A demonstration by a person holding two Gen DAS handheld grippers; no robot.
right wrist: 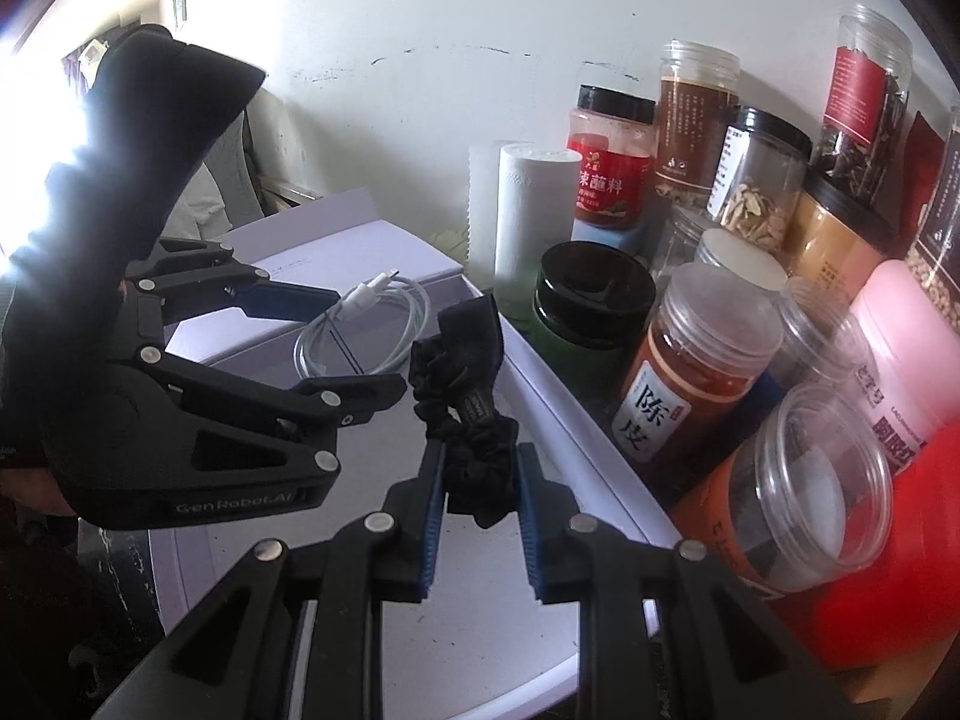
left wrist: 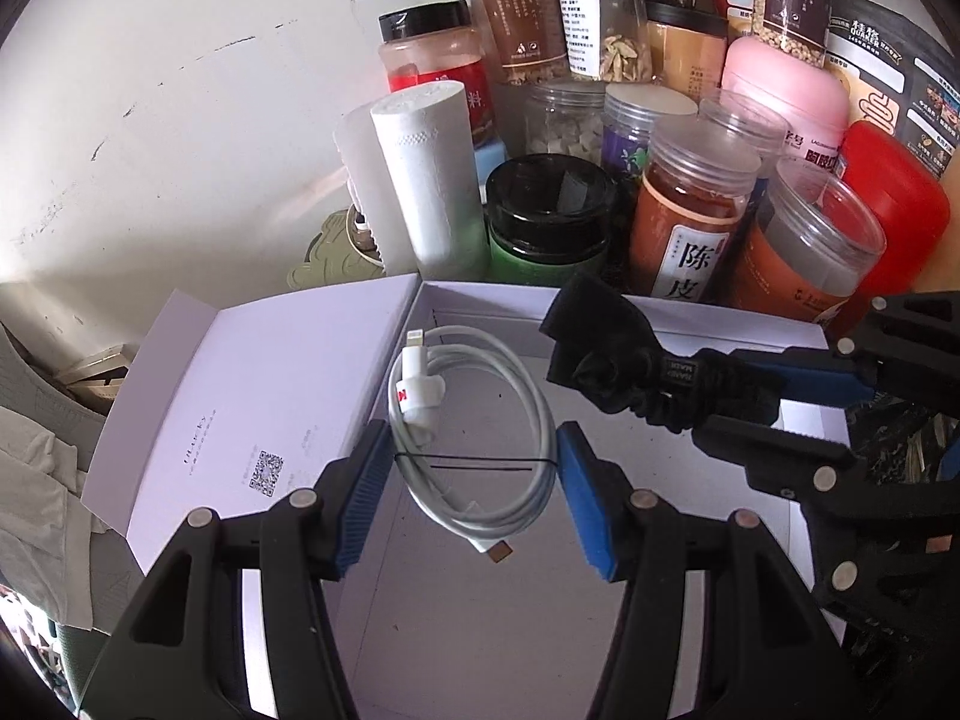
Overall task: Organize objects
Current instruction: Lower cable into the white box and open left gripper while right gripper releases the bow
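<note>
- Wall (left wrist: 180, 90): pale, matt plaster with dark scuffs, rising behind the box.
- Box (left wrist: 690, 324): shallow white cardboard tray with thin upright walls and a flat, faintly marked floor; its smooth lid (left wrist: 258, 396) lies folded open on the box's left, with small print and a square code on it.
- Jars (left wrist: 690, 210): a crowded cluster just behind the box's far wall, mostly round clear plastic with ribbed screw tops, some black-lidded, filled with reddish powder, pale slices and grains; a dark green glass jar (left wrist: 546, 222) with a glossy black lid stands nearest the wall.
- Paper roll (left wrist: 432, 180): a white, embossed cylinder standing upright behind the box's far left corner.
- Left gripper (left wrist: 474, 498): black hinged arms with blue ribbed pads, spread apart over the box, one on each side of the cable; whether the pads touch it cannot be told.
- Right gripper (right wrist: 480, 504): same build, jaws pressed onto the scrunchie over the box's right part.
- Cable (left wrist: 480, 420): smooth white cord in a loose oval coil over the box floor, crossed by a thin black band, with a small red-marked tab on it.
- Scrunchie (right wrist: 474, 450): black gathered fabric, crinkled, with a flat bow (left wrist: 594, 330) and a small woven label, held above the box.
</note>
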